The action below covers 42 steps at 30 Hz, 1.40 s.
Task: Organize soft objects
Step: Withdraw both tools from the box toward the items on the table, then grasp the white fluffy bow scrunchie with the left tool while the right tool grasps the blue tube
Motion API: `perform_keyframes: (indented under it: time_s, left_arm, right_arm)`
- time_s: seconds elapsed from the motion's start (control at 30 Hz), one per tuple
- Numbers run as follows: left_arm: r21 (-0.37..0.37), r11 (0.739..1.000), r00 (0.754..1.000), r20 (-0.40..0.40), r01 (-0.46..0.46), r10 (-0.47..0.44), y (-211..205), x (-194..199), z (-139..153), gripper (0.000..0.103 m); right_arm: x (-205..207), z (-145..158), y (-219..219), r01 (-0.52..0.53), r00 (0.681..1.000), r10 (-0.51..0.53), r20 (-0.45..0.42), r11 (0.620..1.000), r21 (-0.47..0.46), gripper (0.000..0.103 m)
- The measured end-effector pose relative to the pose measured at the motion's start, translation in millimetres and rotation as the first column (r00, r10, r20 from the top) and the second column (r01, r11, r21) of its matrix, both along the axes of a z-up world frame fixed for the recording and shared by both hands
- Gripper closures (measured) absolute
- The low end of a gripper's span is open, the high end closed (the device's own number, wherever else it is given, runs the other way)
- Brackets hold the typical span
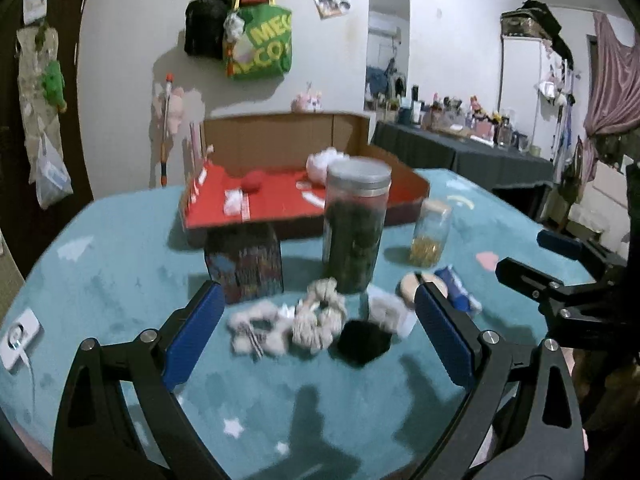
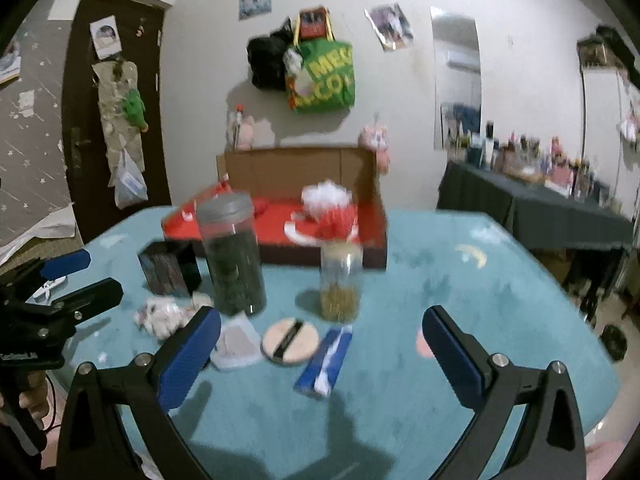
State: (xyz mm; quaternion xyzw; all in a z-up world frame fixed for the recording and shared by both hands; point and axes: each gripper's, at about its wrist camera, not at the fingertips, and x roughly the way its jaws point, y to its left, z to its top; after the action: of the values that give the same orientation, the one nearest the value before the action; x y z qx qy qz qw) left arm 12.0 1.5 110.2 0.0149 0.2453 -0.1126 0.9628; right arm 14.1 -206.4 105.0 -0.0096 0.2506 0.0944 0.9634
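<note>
The scrunchies [image 1: 316,320] lie in a loose row running left to right on the teal cloth [image 1: 120,272], just near of the tall jar [image 1: 356,224]: a pale fuzzy one at left, a beige one in the middle, a black one at right. The left gripper [image 1: 320,336] hangs over them, jaws wide and empty. The right gripper [image 2: 320,356] is likewise spread and empty, above a round puff [image 2: 290,342] and a blue packet [image 2: 326,360]. Beyond stand a dark tin [image 1: 244,264], a small jar [image 2: 340,280] and a red-lined box [image 1: 280,196].

Teal-covered table [image 1: 120,280]: scrunchies [image 1: 316,320], two jars [image 1: 356,224], box [image 1: 304,200], tin [image 1: 244,264].
</note>
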Motion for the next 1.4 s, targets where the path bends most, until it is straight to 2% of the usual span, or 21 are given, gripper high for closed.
perform_keyframes:
  time_s: [0.13, 0.4, 0.6, 0.67, 0.87, 1.03, 1.07, 1.1, 1.13, 1.2, 1.27, 1.4]
  left_arm:
    - [-0.007, 1.0, 0.999, -0.048, -0.008, 0.008, 5.5, 5.9, -18.6, 0.006]
    - [-0.005, 0.998, 0.989, -0.138, -0.055, 0.054, 23.6, 22.9, -44.6, 0.006]
    - [0.052, 0.996, 0.975, -0.205, -0.078, 0.087, 40.3, 37.1, -58.6, 0.006]
    - [0.072, 0.995, 0.964, -0.252, -0.065, 0.081, 44.6, 45.1, -64.2, 0.006]
    - [0.103, 0.994, 0.949, -0.309, -0.035, 0.065, 47.4, 64.5, -73.4, 0.006]
    - [0.139, 0.99, 0.945, -0.325, 0.002, 0.044, 42.0, 77.7, -74.9, 0.007]
    - [0.144, 0.99, 0.945, -0.324, 0.009, 0.038, 40.5, 79.5, -75.0, 0.012]
    - [0.147, 0.989, 0.946, -0.321, 0.016, 0.033, 39.0, 80.9, -75.4, 0.031]
    - [0.149, 0.989, 0.947, -0.319, 0.026, 0.023, 37.5, 82.6, -76.1, 0.04]
    - [0.123, 0.99, 0.942, -0.334, 0.068, -0.023, 35.4, 85.3, -79.4, 0.058]
    - [0.107, 0.991, 0.949, -0.312, 0.08, -0.042, 35.0, 81.9, -76.8, 0.06]
    - [0.079, 0.994, 0.953, -0.3, 0.071, -0.044, 36.7, 75.9, -74.9, 0.064]
  right_arm:
    - [8.3, -22.9, -5.7, 0.014, 0.998, -0.012, -0.066, 0.999, 0.029, 0.0]
    - [15.7, -43.0, -7.8, 0.026, 0.993, -0.023, -0.118, 0.999, 0.025, 0.0]
    - [25.1, -49.8, -4.8, 0.033, 0.988, -0.034, -0.149, 0.999, -0.009, 0.0]
    - [29.0, -53.6, -3.8, 0.034, 0.985, -0.038, -0.167, 0.999, -0.024, 0.0]
    - [40.9, -63.3, -2.3, 0.039, 0.976, -0.049, -0.212, 0.998, -0.054, 0.001]
    - [49.1, -66.6, -5.4, 0.034, 0.972, -0.042, -0.23, 0.999, -0.038, 0.018]
    - [50.8, -67.7, -5.5, 0.028, 0.971, -0.035, -0.235, 0.999, -0.032, 0.025]
    - [52.2, -68.9, -5.1, 0.016, 0.971, -0.021, -0.239, 1.0, -0.024, 0.036]
    - [53.3, -69.6, -4.7, 0.0, 0.97, -0.003, -0.243, 1.0, -0.014, 0.043]
    - [52.7, -70.7, -3.5, -0.045, 0.967, 0.051, -0.248, 0.999, 0.027, 0.071]
    - [47.9, -67.2, -2.2, -0.053, 0.974, 0.057, -0.218, 0.998, 0.023, 0.076]
    - [41.2, -58.4, -2.4, -0.084, 0.978, 0.092, -0.185, 0.995, 0.051, 0.077]
